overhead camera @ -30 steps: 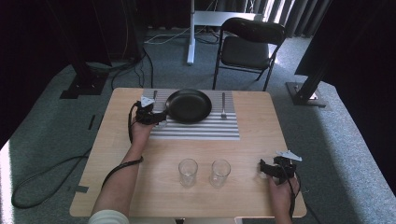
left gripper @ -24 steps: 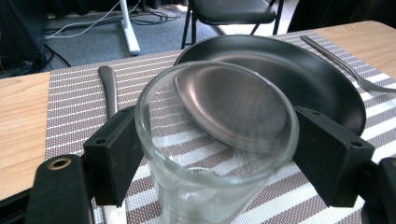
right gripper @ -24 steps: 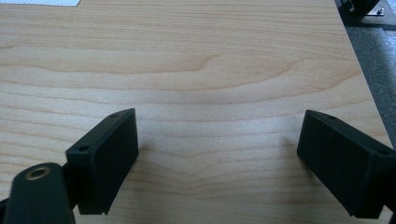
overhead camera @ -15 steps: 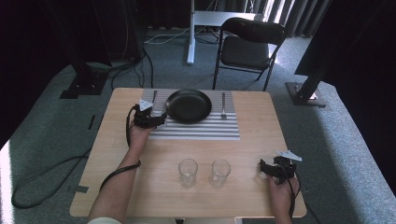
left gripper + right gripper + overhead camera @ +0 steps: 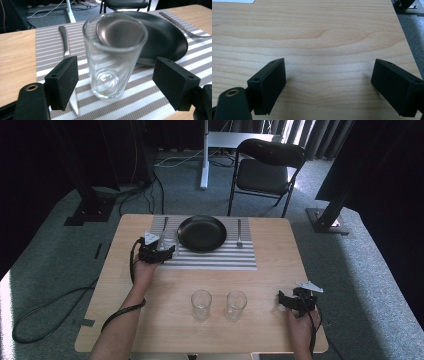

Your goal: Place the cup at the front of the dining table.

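Observation:
A clear glass (image 5: 113,57) stands upright on the striped placemat (image 5: 155,100), between the jaws of my left gripper (image 5: 118,75). There is a gap on each side of it, so the pads do not press on it and the gripper is open. In the high view the left gripper (image 5: 167,251) sits at the mat's left end, beside the black plate (image 5: 202,233). My right gripper (image 5: 281,301) rests open over bare wood (image 5: 329,37) at the table's near right, with nothing between its fingers.
Two more empty glasses (image 5: 201,304) (image 5: 235,304) stand side by side near the front middle. A knife (image 5: 164,227) lies left of the plate and a fork (image 5: 239,231) right of it. A folding chair (image 5: 267,170) stands behind the table.
My left gripper has drawn back a little from the plate toward the person and the table's left side. The right gripper has stayed where it was.

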### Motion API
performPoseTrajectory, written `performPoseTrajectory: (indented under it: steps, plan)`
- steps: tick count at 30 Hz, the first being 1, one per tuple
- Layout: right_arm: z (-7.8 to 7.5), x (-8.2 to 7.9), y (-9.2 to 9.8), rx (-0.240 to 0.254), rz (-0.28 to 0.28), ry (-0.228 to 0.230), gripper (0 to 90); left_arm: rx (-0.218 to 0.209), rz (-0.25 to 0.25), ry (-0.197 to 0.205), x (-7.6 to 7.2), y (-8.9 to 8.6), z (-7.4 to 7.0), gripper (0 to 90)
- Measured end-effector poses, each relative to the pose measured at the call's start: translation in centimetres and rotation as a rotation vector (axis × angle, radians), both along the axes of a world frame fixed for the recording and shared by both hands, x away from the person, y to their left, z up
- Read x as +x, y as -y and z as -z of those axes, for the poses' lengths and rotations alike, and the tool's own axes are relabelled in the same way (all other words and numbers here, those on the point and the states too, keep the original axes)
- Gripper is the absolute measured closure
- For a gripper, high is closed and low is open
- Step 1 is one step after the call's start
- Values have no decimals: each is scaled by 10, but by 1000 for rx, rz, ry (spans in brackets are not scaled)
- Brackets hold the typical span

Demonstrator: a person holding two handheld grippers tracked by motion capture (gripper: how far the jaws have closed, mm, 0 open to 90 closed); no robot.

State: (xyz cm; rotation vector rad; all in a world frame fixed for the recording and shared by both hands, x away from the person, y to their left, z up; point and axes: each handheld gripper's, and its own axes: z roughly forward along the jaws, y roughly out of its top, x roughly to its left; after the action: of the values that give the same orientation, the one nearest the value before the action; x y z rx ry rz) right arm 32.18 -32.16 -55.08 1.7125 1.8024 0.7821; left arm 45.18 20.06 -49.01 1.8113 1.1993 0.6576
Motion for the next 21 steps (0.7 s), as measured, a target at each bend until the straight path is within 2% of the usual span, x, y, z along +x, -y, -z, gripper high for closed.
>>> performPoseTrajectory:
  steps: [13, 21]
  plan:
    - [0, 0, 0, 0, 0, 0, 120, 13, 1, 6, -24, -14, 0, 215]
    - [0, 0, 0, 0, 0, 0, 120, 2, 4, 1, -40, -20, 3, 215]
